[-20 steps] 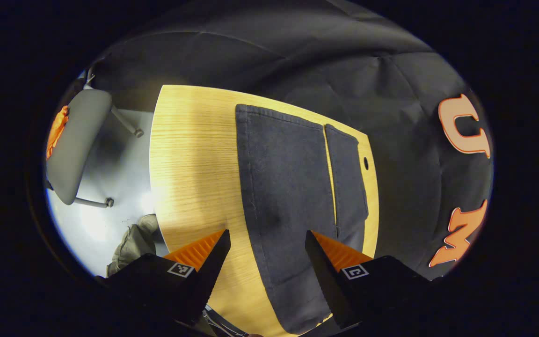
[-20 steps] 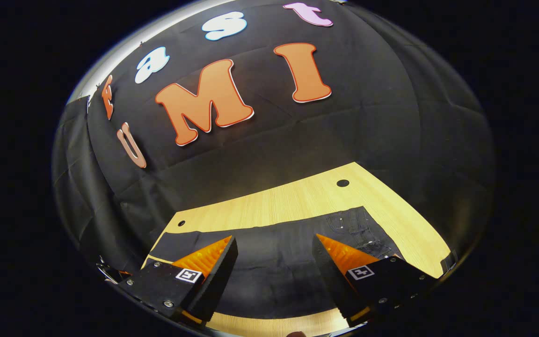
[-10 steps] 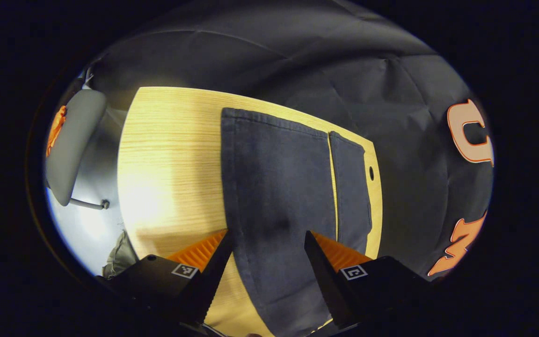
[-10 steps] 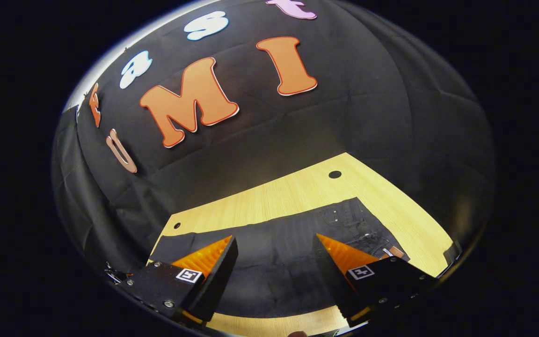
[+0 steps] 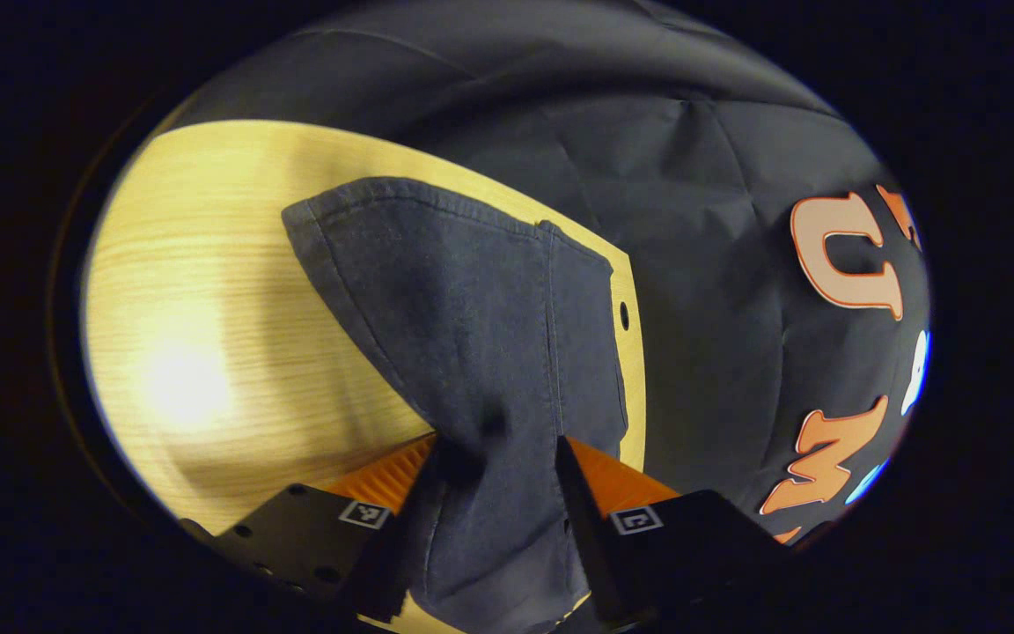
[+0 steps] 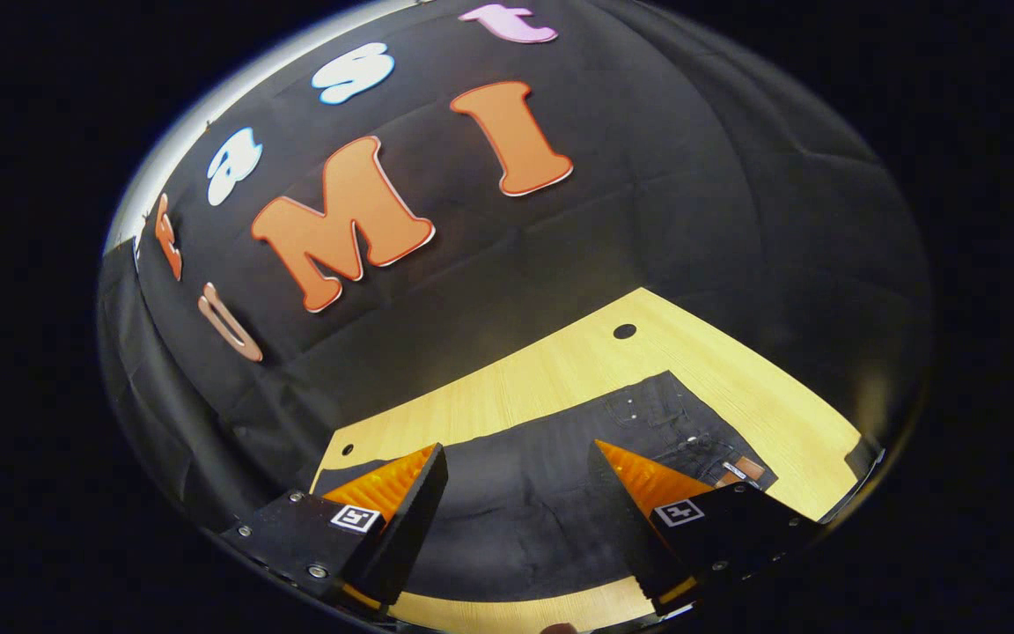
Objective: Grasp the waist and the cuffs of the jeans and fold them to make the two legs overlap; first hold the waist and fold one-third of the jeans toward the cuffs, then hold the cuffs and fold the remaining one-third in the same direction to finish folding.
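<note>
The jeans [image 5: 472,335], spread on the table [image 5: 208,352], are pinched near the cuffs by the closed left gripper [image 5: 494,462] so one leg can be carried over the other, while the right gripper [image 6: 516,480] is held open above the jeans near the waist.

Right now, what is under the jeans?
Under the jeans lies the wooden table; its bare top shows around them. Whatever sits directly beneath the cloth is covered and cannot be seen.

Dark navy jeans [image 5: 472,317] on a pale yellow wood-grain table [image 5: 208,352]; orange-ribbed black gripper [image 5: 494,458].
</note>
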The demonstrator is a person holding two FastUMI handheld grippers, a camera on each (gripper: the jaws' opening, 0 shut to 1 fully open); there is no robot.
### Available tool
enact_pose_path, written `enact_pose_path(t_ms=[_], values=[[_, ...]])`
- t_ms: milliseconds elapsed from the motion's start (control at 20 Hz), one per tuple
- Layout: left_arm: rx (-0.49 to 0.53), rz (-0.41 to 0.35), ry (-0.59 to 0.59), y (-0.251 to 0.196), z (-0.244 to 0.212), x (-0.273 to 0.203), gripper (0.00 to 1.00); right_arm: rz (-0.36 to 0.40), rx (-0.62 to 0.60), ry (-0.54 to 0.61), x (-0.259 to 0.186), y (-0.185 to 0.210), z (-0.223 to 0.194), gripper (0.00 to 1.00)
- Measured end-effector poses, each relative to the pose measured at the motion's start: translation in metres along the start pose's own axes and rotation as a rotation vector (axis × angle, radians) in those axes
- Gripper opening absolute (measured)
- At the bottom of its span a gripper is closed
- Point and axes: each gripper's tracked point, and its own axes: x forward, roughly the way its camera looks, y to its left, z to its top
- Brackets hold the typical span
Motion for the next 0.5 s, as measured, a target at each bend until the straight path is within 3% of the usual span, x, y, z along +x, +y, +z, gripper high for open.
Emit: enact_pose_path(t_ms=[50,100,150,200,350,500], values=[[-0.011,0.03,0.024,0.007,-0.004,0.006,0.61,-0.022,0.025,0.005,-0.003,-0.011,-0.004,0.97],[-0.032,0.079,0.044,0.021,-0.009,0.006,0.37,-0.04,0.054,0.01,-0.007,-0.023,-0.007,0.97],[-0.064,0.073,0.034,0.017,-0.003,0.005,0.14,-0.048,0.097,0.019,-0.011,-0.032,-0.011,0.98],[-0.064,0.059,0.052,0.015,-0.006,0.005,0.09,-0.059,0.154,0.036,-0.017,-0.041,-0.017,0.98],[0.024,0.037,0.052,0.007,-0.004,-0.002,0.1,-0.086,0.37,0.112,-0.031,-0.074,-0.042,0.98],[0.052,0.024,0.06,-0.002,-0.006,-0.007,0.1,-0.196,0.541,0.158,-0.043,-0.126,-0.081,0.98]])
